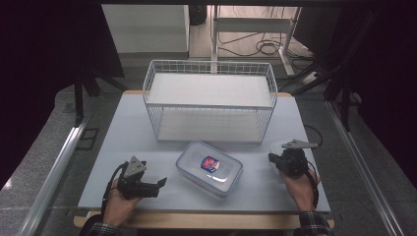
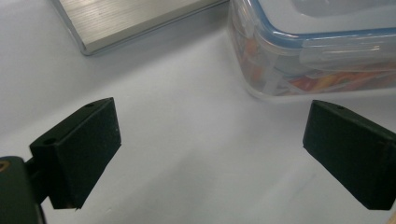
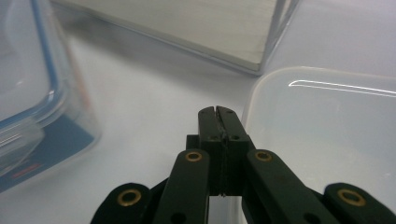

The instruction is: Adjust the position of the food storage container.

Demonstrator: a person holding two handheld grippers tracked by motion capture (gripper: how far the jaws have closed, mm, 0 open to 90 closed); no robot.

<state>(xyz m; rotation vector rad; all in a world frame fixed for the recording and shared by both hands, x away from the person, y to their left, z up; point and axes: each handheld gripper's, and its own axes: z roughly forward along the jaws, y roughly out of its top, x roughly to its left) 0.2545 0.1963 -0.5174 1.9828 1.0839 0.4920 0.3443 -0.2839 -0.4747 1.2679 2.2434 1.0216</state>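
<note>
Dark curtains hang on both sides of a pale table [image 1: 128, 147] whose far edge meets a grey floor strewn with cables. Against the middle of the far edge stands a white wire shelf rack [image 1: 210, 101] with two levels. Nearer the person, about at the table's centre and turned at an angle, lies a clear plastic food box [image 1: 209, 168] with a blue-rimmed clip lid and a red and blue label on top; through its side wall in the left gripper view, colourful contents [image 2: 299, 77] show faintly.

Close to the near left corner, the left claw [image 1: 160, 184] rests low over the table and points toward the box. Its jaws are spread wide with bare table between them, and the box [image 2: 317, 46] sits just beyond the right-hand jaw without touching it.

Toward the right edge of the table, the right claw [image 1: 273, 158] is held by a hand in a checked sleeve. Its jaws are pressed together with nothing between them [image 3: 218, 114]. In the right gripper view, a see-through lid or tray [image 3: 322, 135] lies just beside the jaws, the blue-rimmed box [image 3: 32, 93] is off to the other side, and the foot of the rack [image 3: 196, 28] lies ahead
</note>
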